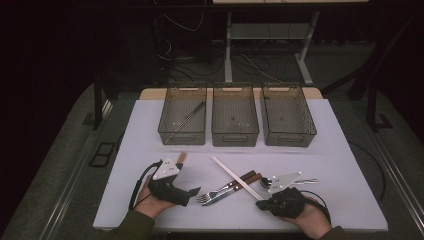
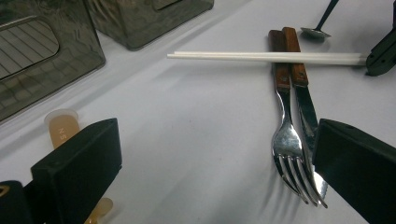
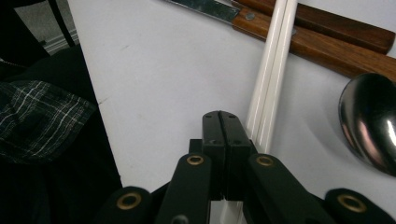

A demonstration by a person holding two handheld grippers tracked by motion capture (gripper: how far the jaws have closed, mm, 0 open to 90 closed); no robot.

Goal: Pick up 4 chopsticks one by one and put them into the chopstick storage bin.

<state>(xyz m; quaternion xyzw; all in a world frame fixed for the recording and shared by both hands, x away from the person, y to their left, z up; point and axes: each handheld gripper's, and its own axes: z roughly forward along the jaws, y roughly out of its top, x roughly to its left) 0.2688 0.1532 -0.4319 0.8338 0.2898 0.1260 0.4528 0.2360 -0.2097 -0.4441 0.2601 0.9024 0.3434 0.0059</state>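
Right gripper [image 3: 223, 122] jaws pressed together, empty, beside chopsticks [image 3: 271, 79]; I'd spread them, then pinch both sticks mid-length.

Three smoky clear bins [image 1: 235, 122] in a row at the table's far edge. One metal straw [image 1: 187, 120], lying in the leftmost bin. Two white chopsticks [image 1: 237, 178], paired. One fork [image 2: 286, 140]; one knife [image 2: 306, 105], both wooden-handled. One spoon [image 3: 371, 121]. One pale amber stick-like piece [image 2: 63, 129], kind unclear. Two grippers: left gripper [image 1: 192, 192], right gripper [image 1: 261, 204].

Spoon [image 3: 371, 122] bowl cut off rightward
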